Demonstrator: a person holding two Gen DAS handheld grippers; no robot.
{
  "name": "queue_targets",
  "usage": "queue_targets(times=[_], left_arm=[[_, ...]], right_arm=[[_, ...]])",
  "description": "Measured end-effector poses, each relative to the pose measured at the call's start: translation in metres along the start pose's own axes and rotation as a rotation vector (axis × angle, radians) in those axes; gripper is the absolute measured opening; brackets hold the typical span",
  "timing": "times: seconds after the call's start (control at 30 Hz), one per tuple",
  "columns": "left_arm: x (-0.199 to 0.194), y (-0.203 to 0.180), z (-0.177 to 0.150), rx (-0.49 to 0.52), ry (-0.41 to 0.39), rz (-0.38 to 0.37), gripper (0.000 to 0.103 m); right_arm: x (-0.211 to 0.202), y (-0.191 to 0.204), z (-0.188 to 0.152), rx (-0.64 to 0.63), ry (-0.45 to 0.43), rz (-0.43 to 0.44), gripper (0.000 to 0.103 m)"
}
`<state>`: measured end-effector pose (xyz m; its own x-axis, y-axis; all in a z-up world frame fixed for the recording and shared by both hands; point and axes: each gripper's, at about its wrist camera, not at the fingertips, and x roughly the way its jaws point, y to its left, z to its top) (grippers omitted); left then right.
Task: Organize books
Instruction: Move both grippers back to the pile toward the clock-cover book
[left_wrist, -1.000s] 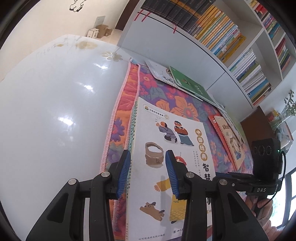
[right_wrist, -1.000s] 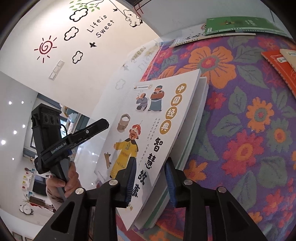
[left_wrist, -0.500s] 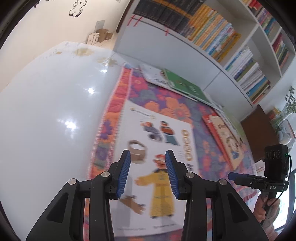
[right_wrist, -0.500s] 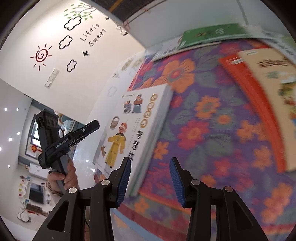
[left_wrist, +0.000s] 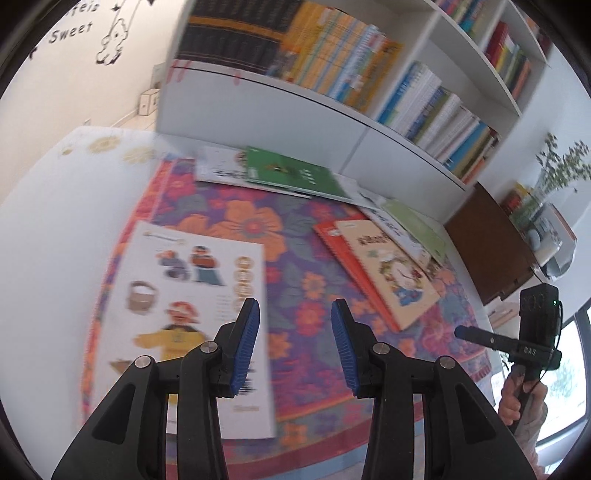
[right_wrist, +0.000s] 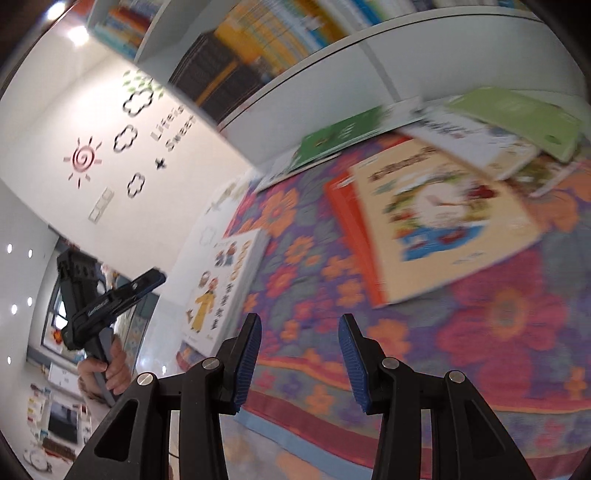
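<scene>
From the left wrist, the left gripper (left_wrist: 293, 343) is hovering open and empty over the floral cloth (left_wrist: 314, 284), the white storybook (left_wrist: 192, 314) lying at its left edge. From the right wrist, the right gripper (right_wrist: 299, 354) is gaping empty, facing the cream picture book (right_wrist: 436, 221) near the far edge.

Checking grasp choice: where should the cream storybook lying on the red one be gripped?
Probably its near corner, which overhangs the red book below. The cream storybook lies flat on the floral cloth, so a hand-held gripper should come in low from the near edge.
</scene>
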<state>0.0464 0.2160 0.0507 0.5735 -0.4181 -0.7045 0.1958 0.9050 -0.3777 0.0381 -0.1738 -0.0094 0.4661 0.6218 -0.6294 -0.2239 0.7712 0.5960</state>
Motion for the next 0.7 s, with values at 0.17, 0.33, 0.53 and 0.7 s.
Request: queue_targets(times=[0.17, 0.33, 0.53, 0.7], left_arm=[[0.028, -0.057, 0.003, 0.061, 0.023, -0.03, 0.038], [0.077, -0.102, -0.011, 0.102, 0.071, -0.073, 0.039], [0.128, -0.122, -0.036, 0.105, 0.119, -0.11, 0.039], [0.137, -0.124, -0.04, 0.112, 0.107, -0.063, 0.039]], right_arm=[[-0.04, -0.049, 0.011, 0.049, -0.086, -0.042, 0.042], [-0.047, -0.09, 0.012, 0.073, -0.147, -0.067, 0.042], [-0.029, -0.132, 0.01, 0.139, -0.151, -0.031, 0.042], [-0.027, -0.137, 0.009, 0.122, -0.105, 0.017, 0.042]])
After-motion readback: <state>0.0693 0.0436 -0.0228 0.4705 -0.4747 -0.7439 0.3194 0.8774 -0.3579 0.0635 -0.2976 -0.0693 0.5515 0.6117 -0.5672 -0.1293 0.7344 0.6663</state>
